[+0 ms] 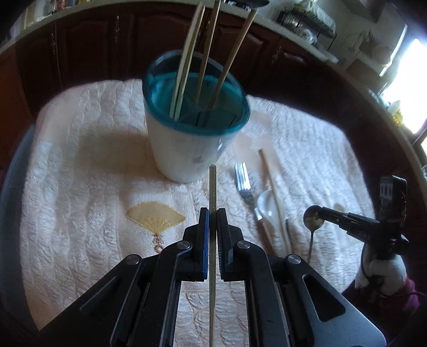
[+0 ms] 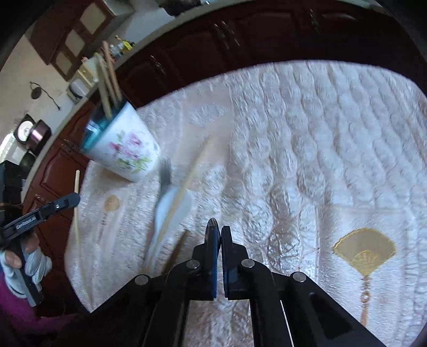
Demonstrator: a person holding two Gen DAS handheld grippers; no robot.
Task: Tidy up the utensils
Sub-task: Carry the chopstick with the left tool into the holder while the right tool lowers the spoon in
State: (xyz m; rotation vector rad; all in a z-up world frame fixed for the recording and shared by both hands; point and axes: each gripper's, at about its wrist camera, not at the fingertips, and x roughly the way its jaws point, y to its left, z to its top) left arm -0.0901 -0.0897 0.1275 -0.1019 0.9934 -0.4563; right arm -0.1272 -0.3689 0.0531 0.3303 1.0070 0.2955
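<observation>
My left gripper is shut on a wooden chopstick that points at the white utensil holder with a teal rim. Several chopsticks stand in the holder. On the cloth to its right lie a fork, a white ceramic spoon and another chopstick. My right gripper is shut on a small metal spoon; its bowl shows in the left wrist view, held above the cloth at the right. The right wrist view shows the floral holder at upper left.
A cream quilted cloth with gold fan embroidery covers the table. Dark wooden cabinets stand behind it. A counter with a dish rack runs along the back right.
</observation>
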